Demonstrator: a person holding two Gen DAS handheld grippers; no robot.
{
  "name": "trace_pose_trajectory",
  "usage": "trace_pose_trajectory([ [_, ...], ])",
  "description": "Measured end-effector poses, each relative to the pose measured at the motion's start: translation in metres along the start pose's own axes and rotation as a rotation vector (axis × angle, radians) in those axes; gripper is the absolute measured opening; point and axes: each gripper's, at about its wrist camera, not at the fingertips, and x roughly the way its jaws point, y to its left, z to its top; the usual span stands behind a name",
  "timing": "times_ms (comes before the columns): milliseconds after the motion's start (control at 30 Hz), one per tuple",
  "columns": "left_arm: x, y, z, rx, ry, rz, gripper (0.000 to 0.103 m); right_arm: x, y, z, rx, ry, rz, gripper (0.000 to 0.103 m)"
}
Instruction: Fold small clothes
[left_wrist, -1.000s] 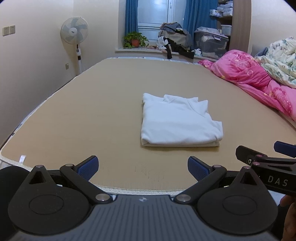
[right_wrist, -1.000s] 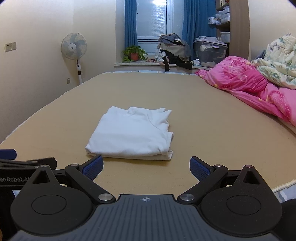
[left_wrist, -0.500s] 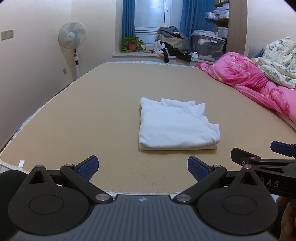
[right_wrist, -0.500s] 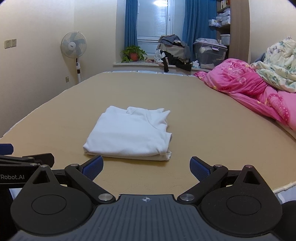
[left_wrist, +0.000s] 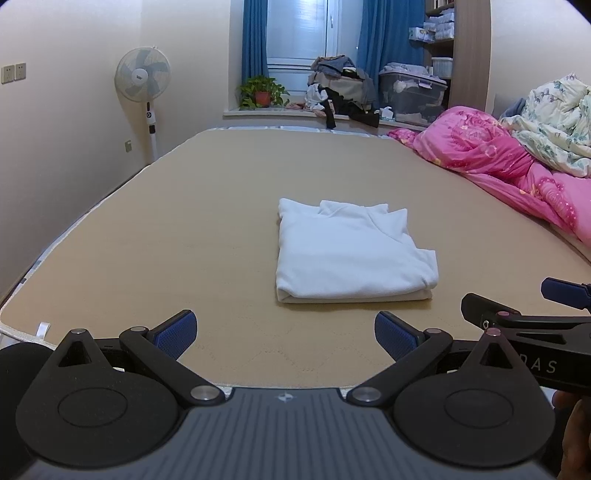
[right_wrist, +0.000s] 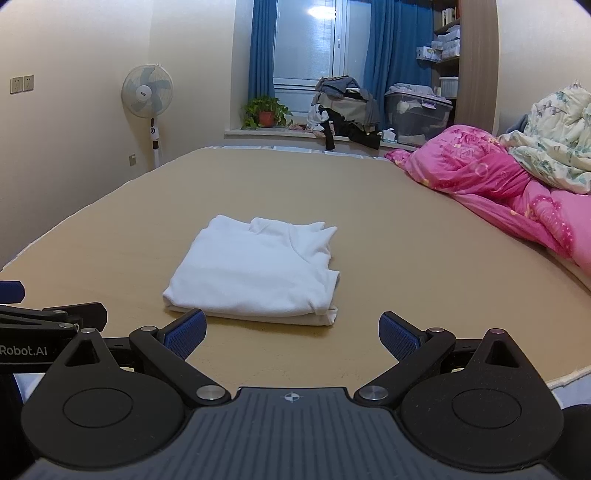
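A broad tan mattress (left_wrist: 184, 229) is being shown as the working surface, with a pink quilt (left_wrist: 491, 162) being kept bunched along its right side and a standing fan (left_wrist: 143, 75) being seen against the far wall. Near the middle of the mattress, closer to its front edge, a white garment (left_wrist: 347, 254) is being left lying as a flat, squared, folded bundle, touched by neither tool. Compared with a second ago, the room is being framed from slightly farther back and more level, so both tools are being judged as drawn away from the cloth. The left gripper (left_wrist: 283, 330) is being held low over the front edge with its blue pads spread wide and nothing between them; the right gripper (right_wrist: 291, 330) is being held just beside it, its pads likewise parted and empty. The fold on this piece is being read as finished, with only a further garment, if any, being left to handle.
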Motion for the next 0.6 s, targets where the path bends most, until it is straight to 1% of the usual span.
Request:
trace_pose_trajectory([
  [600,-0.0011,0.0023,0.0013,0.006,0.002,-0.004,0.103,-0.0024,0.0009,0.0012,0.002,-0.007,-0.003,0.099],
])
